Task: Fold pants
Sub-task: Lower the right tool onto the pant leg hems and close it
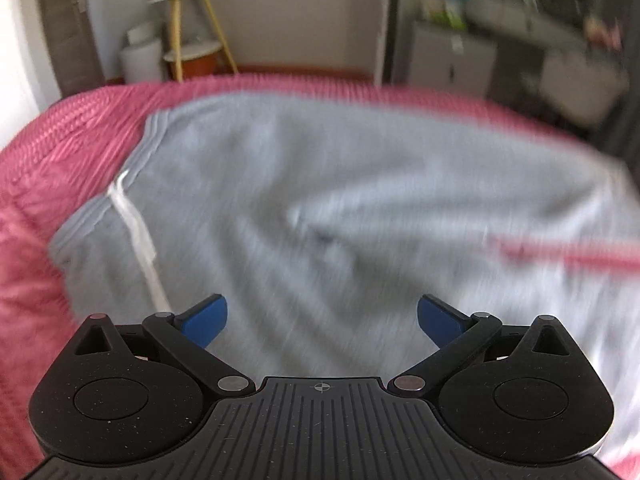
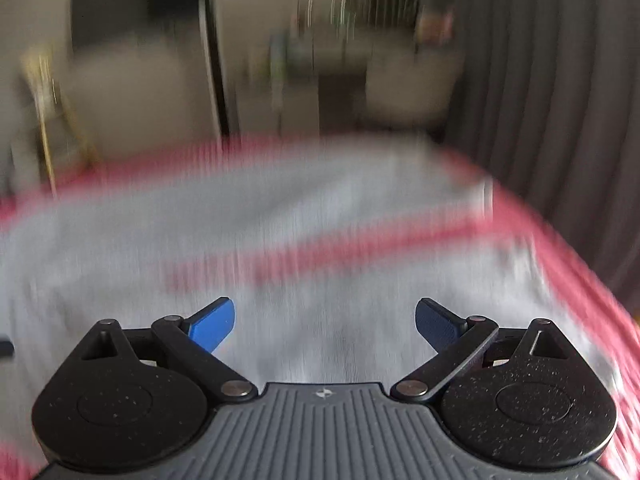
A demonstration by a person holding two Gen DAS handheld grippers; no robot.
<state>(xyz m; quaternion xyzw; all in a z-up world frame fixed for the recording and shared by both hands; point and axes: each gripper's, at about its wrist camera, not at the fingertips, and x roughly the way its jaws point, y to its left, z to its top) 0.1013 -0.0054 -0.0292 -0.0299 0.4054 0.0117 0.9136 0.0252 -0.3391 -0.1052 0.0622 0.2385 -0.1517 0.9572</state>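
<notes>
Grey pants (image 1: 320, 200) spread unfolded on the bed (image 1: 48, 152), legs apart; left gripper (image 1: 322, 322) and right gripper (image 2: 325, 322), jaws released and empty, hover above: folding not begun

Open air above the pants (image 1: 320, 184) spread flat on the red bedspread (image 1: 48, 152) — nothing stands on them (a shelf stand (image 1: 192, 32) sits well beyond the bed).

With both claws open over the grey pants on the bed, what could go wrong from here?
1. Both the left claw and right claw are open and empty, and both views are blurred; a hasty grasp may miss the pants.
2. The pink bed cover could get pinched along with them.
3. The white drawstring lies loose and may snag.
</notes>
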